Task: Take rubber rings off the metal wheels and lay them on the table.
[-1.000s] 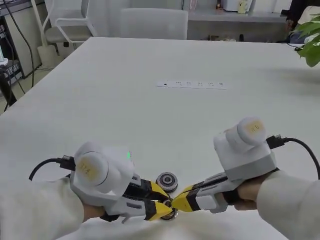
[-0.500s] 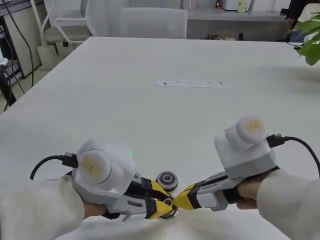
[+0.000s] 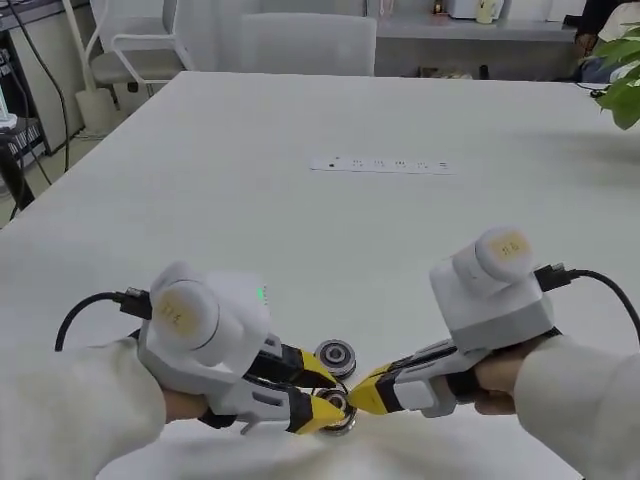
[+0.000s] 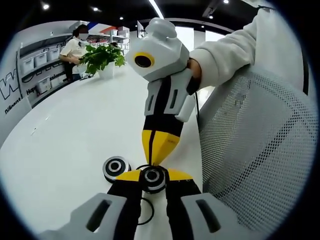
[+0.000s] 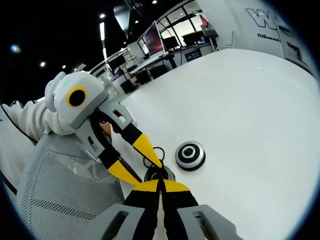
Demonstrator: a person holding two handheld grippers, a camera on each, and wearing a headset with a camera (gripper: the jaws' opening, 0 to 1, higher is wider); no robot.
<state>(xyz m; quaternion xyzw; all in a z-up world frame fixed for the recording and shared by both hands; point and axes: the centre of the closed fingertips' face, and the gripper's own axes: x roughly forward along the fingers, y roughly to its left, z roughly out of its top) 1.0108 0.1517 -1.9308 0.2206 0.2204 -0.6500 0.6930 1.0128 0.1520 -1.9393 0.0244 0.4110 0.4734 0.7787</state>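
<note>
Both grippers meet at the near edge of the white counter (image 3: 300, 220). Left gripper (image 3: 328, 392): yellow jaws sit either side of a metal wheel (image 3: 340, 410), clamped on it as far as I can see. Right gripper (image 3: 354, 393): jaws pressed together, tips right at that wheel's edge; can't tell if they pinch anything. A second wheel (image 3: 333, 357) lies flat just behind, apart from both. A socket strip (image 3: 380, 165) is set mid-counter, a chair (image 3: 305, 45) stands at the far end and a plant (image 3: 618, 75) at the right edge.
</note>
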